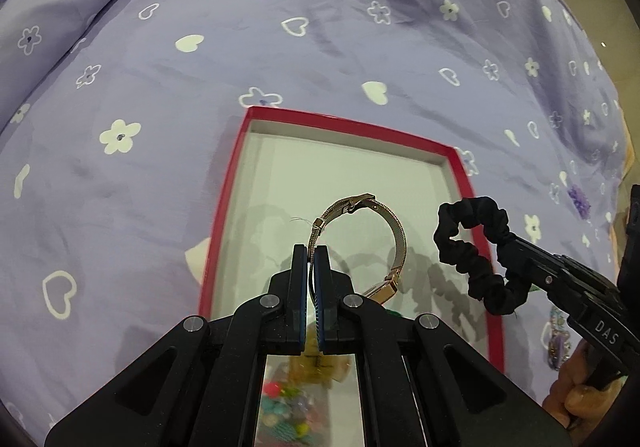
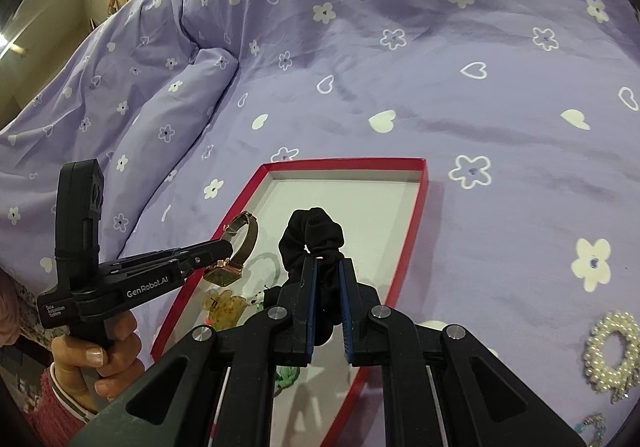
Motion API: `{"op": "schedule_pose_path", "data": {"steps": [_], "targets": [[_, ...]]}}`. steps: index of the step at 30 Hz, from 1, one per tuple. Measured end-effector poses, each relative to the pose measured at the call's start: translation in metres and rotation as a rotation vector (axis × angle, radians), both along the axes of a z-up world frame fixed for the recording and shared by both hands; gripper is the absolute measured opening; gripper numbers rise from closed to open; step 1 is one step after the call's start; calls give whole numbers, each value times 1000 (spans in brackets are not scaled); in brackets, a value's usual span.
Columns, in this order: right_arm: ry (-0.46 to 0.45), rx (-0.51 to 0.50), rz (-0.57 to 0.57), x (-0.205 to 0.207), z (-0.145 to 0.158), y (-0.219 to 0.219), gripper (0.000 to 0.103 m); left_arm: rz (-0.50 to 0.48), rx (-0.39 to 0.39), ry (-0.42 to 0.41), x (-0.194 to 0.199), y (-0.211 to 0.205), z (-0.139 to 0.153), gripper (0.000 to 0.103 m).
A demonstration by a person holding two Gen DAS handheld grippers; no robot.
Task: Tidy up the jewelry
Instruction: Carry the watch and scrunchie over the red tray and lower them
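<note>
On the bedspread (image 2: 400,47), a pearl piece (image 2: 611,351) (perhaps a scrunchie) shows only rightward.

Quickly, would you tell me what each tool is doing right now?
Left tool: closed, holding the wristwatch by its strap.
Right tool: closed on the black scrunchie.

A lilac flowered bedspread (image 2: 400,47) carries a red-rimmed tray (image 2: 344,163) and, seemingly, a pearl hair-tie (image 2: 612,355).
</note>
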State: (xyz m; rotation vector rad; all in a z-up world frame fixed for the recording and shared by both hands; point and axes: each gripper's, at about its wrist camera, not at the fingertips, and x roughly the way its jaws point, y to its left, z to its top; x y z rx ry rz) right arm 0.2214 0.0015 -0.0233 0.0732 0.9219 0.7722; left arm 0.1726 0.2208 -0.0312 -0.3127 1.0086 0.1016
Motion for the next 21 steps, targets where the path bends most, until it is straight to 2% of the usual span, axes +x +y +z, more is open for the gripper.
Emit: {"op": "schedule_pose_path", "data": {"steps": [15, 21], "targets": [[53, -100, 30, 16, -37, 34, 10, -10, 57, 102, 25, 4, -31, 2], [50, -131, 44, 17, -41, 38, 12, -21, 94, 110, 30, 0, -30, 3]]}}
